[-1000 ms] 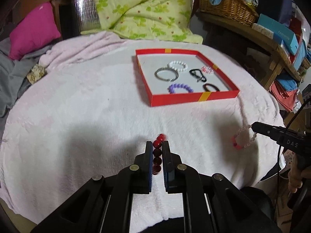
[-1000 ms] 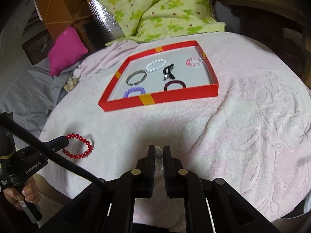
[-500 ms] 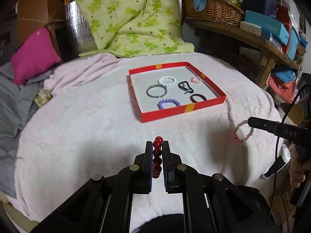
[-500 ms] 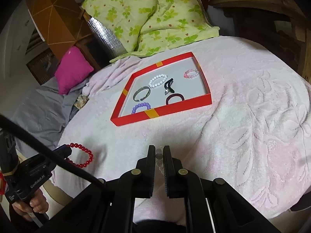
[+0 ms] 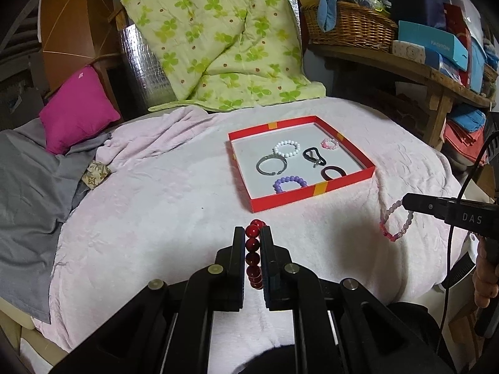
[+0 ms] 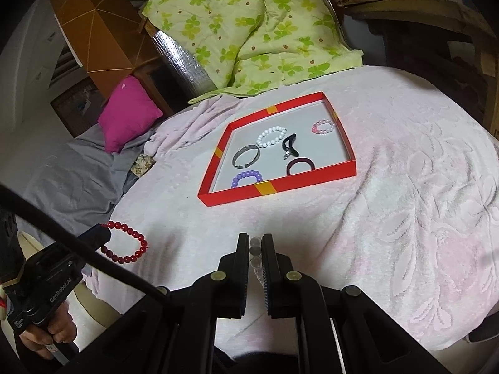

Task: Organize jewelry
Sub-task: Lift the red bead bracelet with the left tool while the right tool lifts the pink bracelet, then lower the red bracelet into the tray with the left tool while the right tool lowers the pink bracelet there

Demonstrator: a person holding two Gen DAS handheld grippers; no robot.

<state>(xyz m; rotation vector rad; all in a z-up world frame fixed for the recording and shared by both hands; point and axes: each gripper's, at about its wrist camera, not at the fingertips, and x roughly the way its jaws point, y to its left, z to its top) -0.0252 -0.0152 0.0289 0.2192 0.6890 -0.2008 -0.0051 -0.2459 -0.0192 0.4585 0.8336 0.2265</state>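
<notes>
Six rings in tray (image 5: 312, 194); left gripper (image 5: 252, 233) pinching red beads (image 5: 253, 249), right gripper (image 6: 255, 243) pinching pale beads (image 6: 255, 249); fuzzy blanket (image 6: 405, 202) beneath.

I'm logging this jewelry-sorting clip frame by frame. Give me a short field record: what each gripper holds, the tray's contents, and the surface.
left gripper: shut on red bead bracelet, held above the blanket
right gripper: shut on pale pink bead bracelet, also held above the blanket
red tray: on the blanket, ahead of both grippers
tray contents: white bead bracelet, silver bangle, purple bead bracelet, black clip, dark ring-shaped band, small pink bracelet
surface: pink blanket
</notes>
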